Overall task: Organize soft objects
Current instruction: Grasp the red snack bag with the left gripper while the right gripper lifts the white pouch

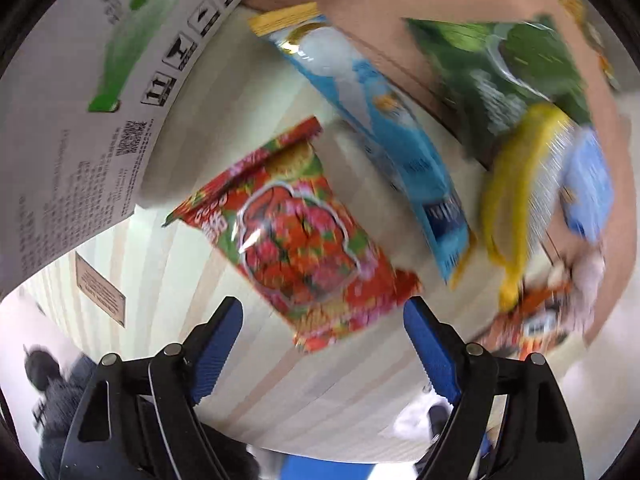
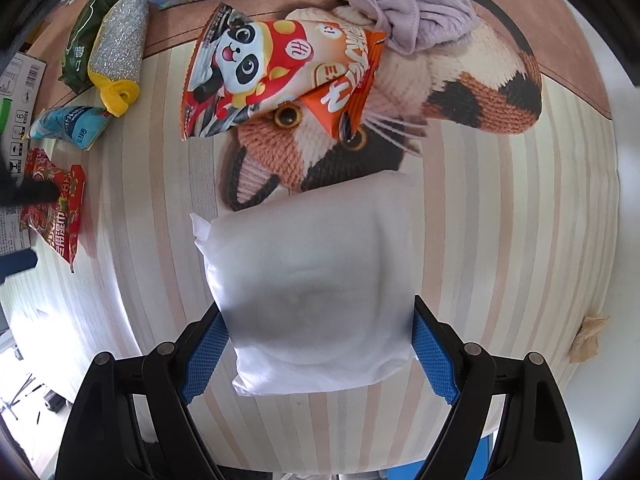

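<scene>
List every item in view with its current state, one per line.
White pouch: clamped in right gripper.
Left gripper: open, empty.
Red packet: lying flat, free.
Panda snack bag: crumpled, lying on tablecloth.
Purple cloth: bunched up.
Yellow scrub roll: rolled, resting against green packet.

Left gripper [image 1: 323, 316] apparently open, blurred; right gripper [image 2: 318, 330] clamped.

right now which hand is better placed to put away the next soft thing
Right. The right gripper already has the white pillow pack between its pads, apparently gripped. The left gripper is open and empty above the red wipes pack.
</scene>
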